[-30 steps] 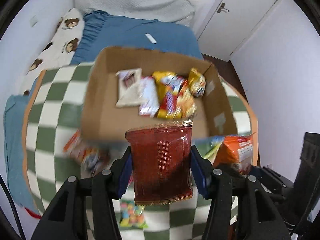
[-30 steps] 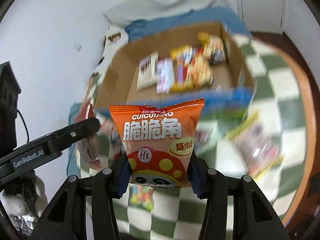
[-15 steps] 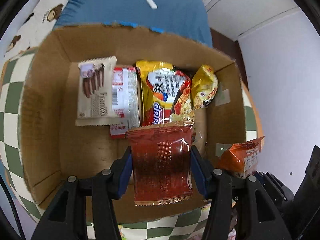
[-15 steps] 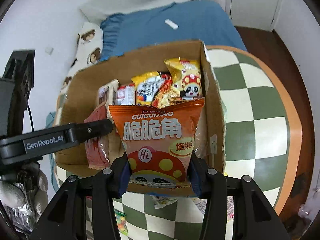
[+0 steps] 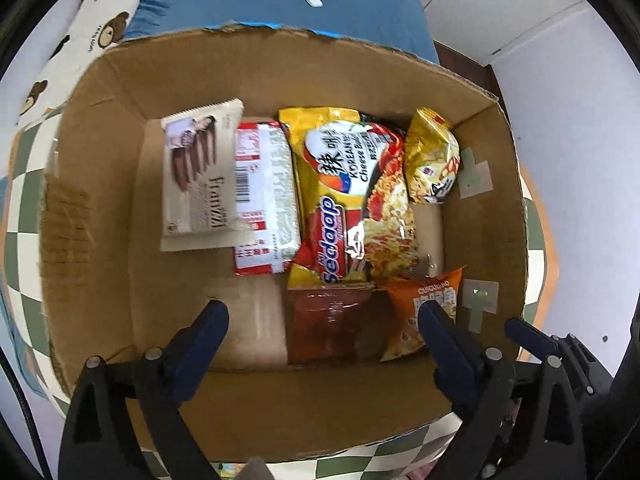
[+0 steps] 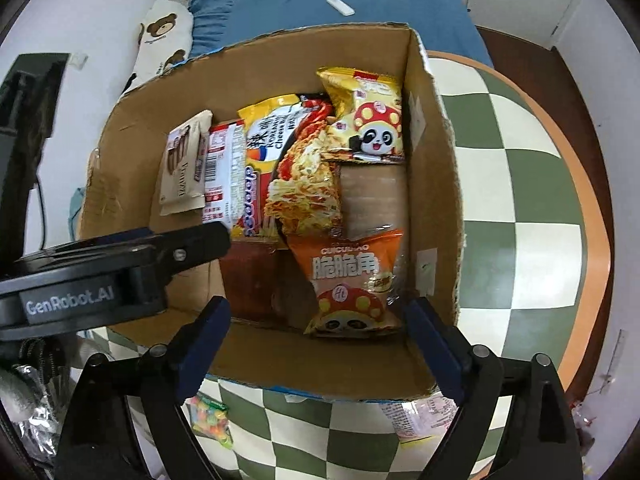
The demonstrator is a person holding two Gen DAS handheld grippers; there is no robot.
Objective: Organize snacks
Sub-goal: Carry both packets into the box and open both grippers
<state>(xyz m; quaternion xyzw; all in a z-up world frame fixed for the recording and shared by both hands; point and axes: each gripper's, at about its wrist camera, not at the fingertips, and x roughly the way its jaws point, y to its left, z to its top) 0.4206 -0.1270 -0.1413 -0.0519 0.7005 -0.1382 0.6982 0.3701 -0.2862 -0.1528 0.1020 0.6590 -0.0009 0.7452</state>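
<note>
Both grippers, left (image 5: 324, 320) and right (image 6: 316, 314), had just opened, jaws empty. Dark red packet (image 5: 326, 322) lay directly below the left gripper in the cardboard box (image 5: 280, 400). Orange packet (image 6: 354, 280) lay below the right, long axis pointing away.

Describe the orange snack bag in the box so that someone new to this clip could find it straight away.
Start at the cardboard box on the checked table. The orange snack bag lies in its near right corner, beside the dark red packet. It is the only orange pack, with white lettering and a red spotted mushroom cartoon.

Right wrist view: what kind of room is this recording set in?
Most likely a bedroom: a bed with blue bedding and a teddy-bear print pillow lies just behind the checkered table holding the cardboard box of snacks.
</note>
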